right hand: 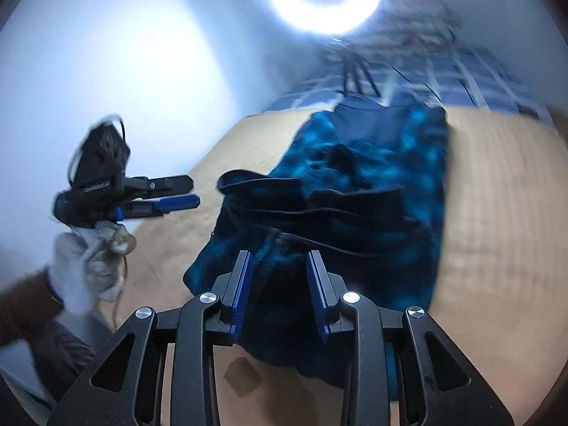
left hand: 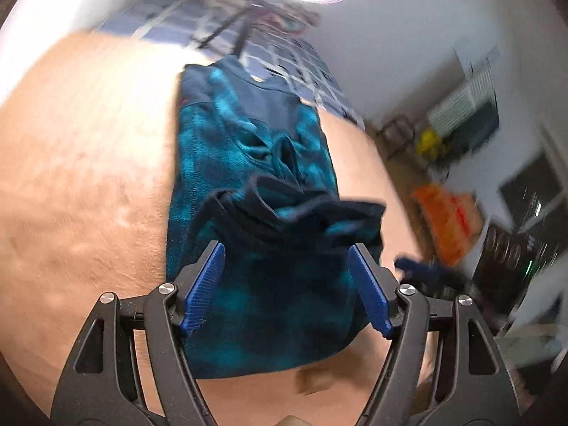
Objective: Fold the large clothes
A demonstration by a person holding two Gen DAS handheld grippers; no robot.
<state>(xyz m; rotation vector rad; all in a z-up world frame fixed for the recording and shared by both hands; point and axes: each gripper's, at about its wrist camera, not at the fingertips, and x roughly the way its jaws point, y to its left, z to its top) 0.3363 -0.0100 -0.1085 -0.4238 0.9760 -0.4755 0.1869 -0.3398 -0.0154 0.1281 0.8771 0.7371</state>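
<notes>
The tan bed surface [left hand: 81, 163] lies bare on both long sides of the blue-and-black garment [left hand: 248, 163], giving a gripper room along either edge; the garment's bunched dark fold [left hand: 301, 209] rises as a hump across its near half. The left gripper [right hand: 184, 191] hangs in the air off the garment's left side, jaws parted and nothing between them, with bare bed beneath; beyond the garment's far end, black tripod legs [right hand: 355, 74] stand on a checked blue cover [right hand: 461, 74], crowding that end.
</notes>
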